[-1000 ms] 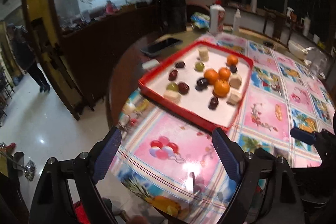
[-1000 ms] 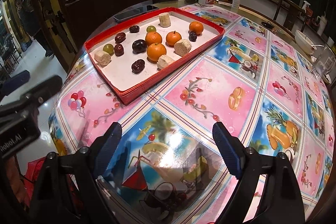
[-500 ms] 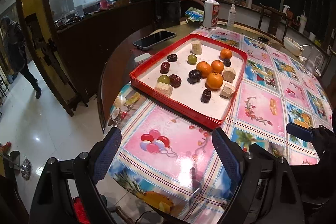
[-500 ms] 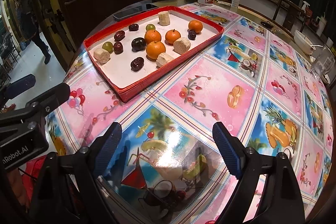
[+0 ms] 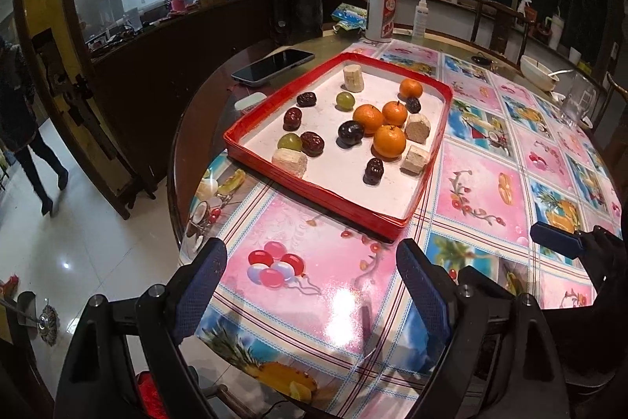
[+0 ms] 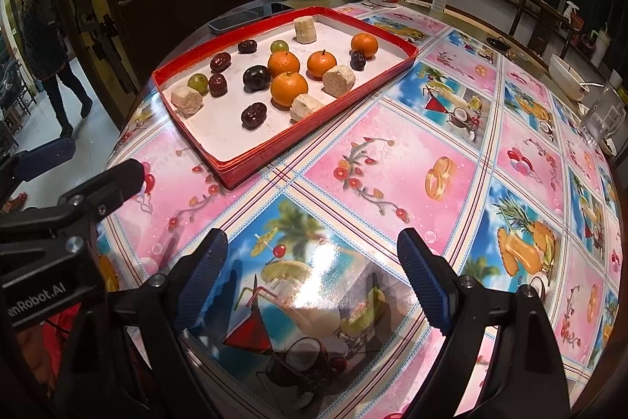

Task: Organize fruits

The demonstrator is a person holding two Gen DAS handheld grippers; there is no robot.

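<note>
We find both grippers standing wide open and empty above the table (image 6: pixel 463 152), at the lower edge of each view: the left gripper (image 5: pixel 310 285) and the right gripper (image 6: pixel 312 271). The fruit lies mixed in the red tray (image 5: pixel 251 128) at frame centre, well apart from both. The oranges (image 6: pixel 289 88) sit clustered, touching one another, with a dark plum (image 6: pixel 257 77) just beside them; in our judgement a descending finger could nudge a neighbour and set round fruit rolling. The small dates (image 6: pixel 254 115) and green grapes (image 6: pixel 197 82) may slip or bruise under a hard squeeze. The pale cut chunks (image 6: pixel 339 80) look crumbly.
</note>
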